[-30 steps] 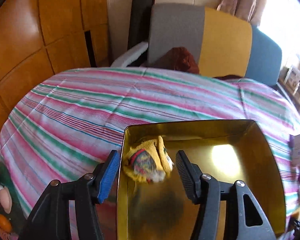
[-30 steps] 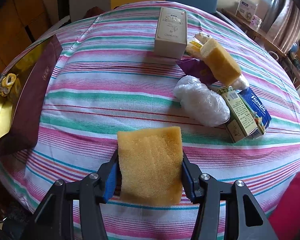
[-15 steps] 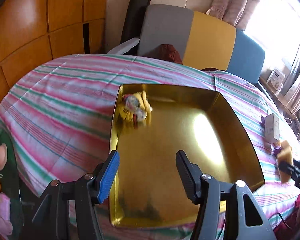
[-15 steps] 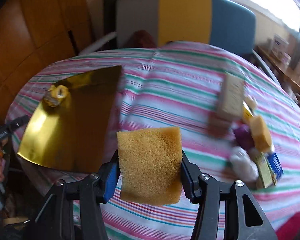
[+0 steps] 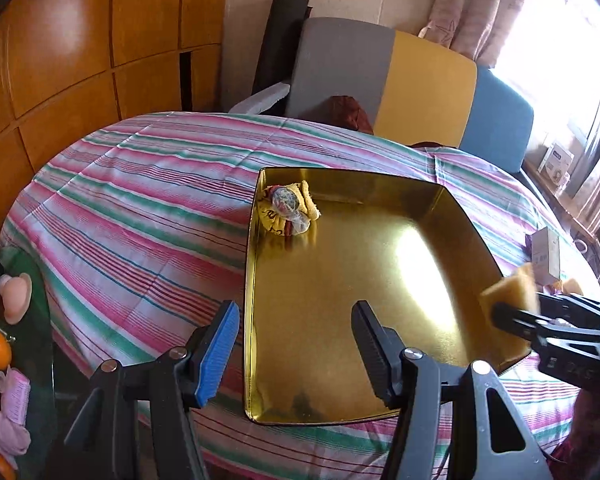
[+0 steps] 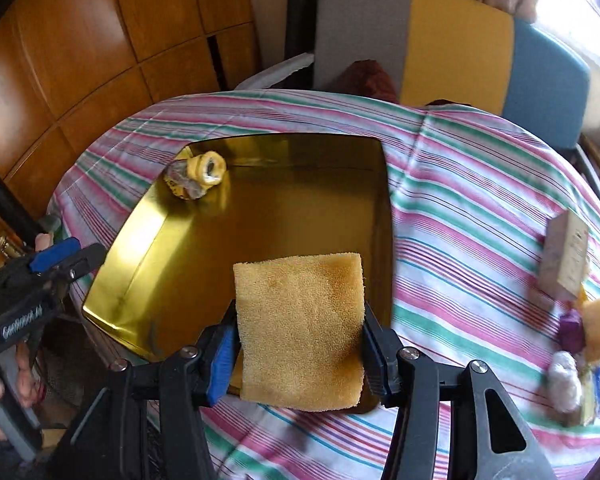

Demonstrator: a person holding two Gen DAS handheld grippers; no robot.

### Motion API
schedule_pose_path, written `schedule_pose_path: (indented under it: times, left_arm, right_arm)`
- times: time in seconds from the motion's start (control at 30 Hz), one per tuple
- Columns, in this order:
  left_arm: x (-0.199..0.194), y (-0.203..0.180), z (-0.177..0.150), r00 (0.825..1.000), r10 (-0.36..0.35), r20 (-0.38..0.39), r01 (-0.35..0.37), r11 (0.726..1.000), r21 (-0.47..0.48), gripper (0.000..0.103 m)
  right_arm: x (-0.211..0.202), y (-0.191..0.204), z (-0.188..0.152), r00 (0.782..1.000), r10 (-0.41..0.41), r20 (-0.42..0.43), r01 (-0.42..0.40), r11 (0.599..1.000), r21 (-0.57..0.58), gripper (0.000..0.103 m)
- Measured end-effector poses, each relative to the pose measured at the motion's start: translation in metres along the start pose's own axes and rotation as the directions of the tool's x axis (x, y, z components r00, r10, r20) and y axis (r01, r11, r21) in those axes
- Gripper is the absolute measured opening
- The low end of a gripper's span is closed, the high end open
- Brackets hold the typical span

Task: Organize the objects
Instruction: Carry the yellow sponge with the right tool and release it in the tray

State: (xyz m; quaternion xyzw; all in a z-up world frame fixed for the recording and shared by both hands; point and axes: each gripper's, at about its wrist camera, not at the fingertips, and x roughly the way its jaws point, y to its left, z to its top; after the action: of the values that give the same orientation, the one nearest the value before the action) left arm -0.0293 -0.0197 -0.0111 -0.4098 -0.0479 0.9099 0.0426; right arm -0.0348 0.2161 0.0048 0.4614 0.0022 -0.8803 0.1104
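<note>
A shiny gold tray (image 5: 340,344) lies on the striped tablecloth; it also shows in the right wrist view (image 6: 148,252). A small yellow wrapped bundle (image 5: 288,208) lies in its far left corner, also seen in the right wrist view (image 6: 198,174). My left gripper (image 5: 296,344) is open and empty above the tray's near left edge. My right gripper (image 6: 296,344) is shut on a yellow sponge (image 6: 300,328) and holds it over the tray's near right corner. The sponge (image 5: 508,292) and right gripper show at the tray's right edge in the left wrist view.
A cream box (image 6: 564,256), another sponge (image 6: 594,320), a purple packet (image 6: 572,330) and a white plastic wad (image 6: 564,376) lie on the table's right side. Chairs (image 5: 380,80) stand behind the table. A wooden wall (image 5: 80,40) is at left.
My right gripper carried the sponge from the table's right side to over the tray. My left gripper drew back from the bundle, which stays in the tray's far corner.
</note>
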Motion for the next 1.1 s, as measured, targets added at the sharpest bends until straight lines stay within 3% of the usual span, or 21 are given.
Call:
schedule_pose_path:
  times: [0.2,0.47,0.73,0.9,1.1]
  left_arm:
    - [0.001,0.014,-0.005,0.999,0.038,-0.014,-0.038,0.998,-0.044,0.059]
    - [-0.004,0.034,-0.008,0.998,0.058,-0.001,-0.058,0.994,-0.090,0.059]
    - [0.002,0.053,-0.008,0.999,0.049,-0.023,-0.052,0.989,-0.136,0.059]
    - [0.004,0.059,-0.008,0.998,0.048,-0.027,-0.052,0.988,-0.148,0.059]
    - [0.004,0.061,-0.007,0.998,0.053,-0.020,-0.055,0.988,-0.142,0.059]
  right_arm:
    - [0.033,0.025,0.020,0.994,0.077,-0.080,-0.078,0.997,-0.015,0.055]
    - [0.087,0.078,0.052,0.976,0.107,-0.190,-0.129,0.986,-0.103,0.055]
    - [0.147,0.123,0.089,0.967,0.070,-0.243,-0.102,0.988,-0.120,0.056]
    - [0.169,0.137,0.110,0.974,0.042,-0.223,-0.065,0.993,-0.096,0.057]
    - [0.164,0.128,0.115,0.978,0.092,-0.187,-0.099,0.995,-0.029,0.079]
